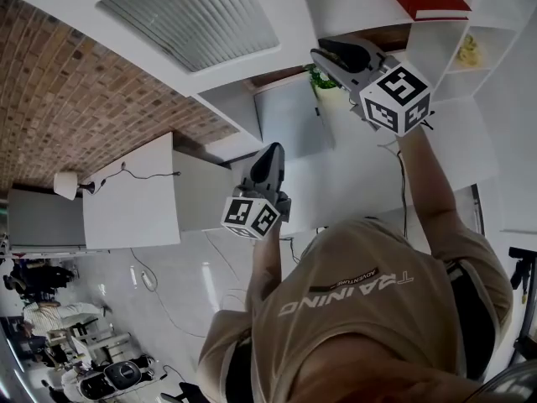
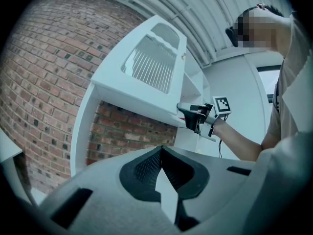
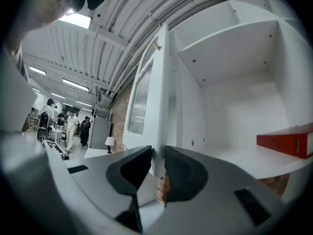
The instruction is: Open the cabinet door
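Right gripper view: the door [image 3: 146,92], standing open from the cabinet [image 3: 234,48], is clamped at its lower edge by the right gripper [image 3: 157,153]. The left gripper [image 2: 161,150] is held closed and empty, well apart.

Tan short-sleeve tee [image 1: 369,309] w/ print; L gripper [image 1: 274,149], R gripper [image 1: 320,53]: grey, black jaws, b/w marker cubes [image 1: 396,97].
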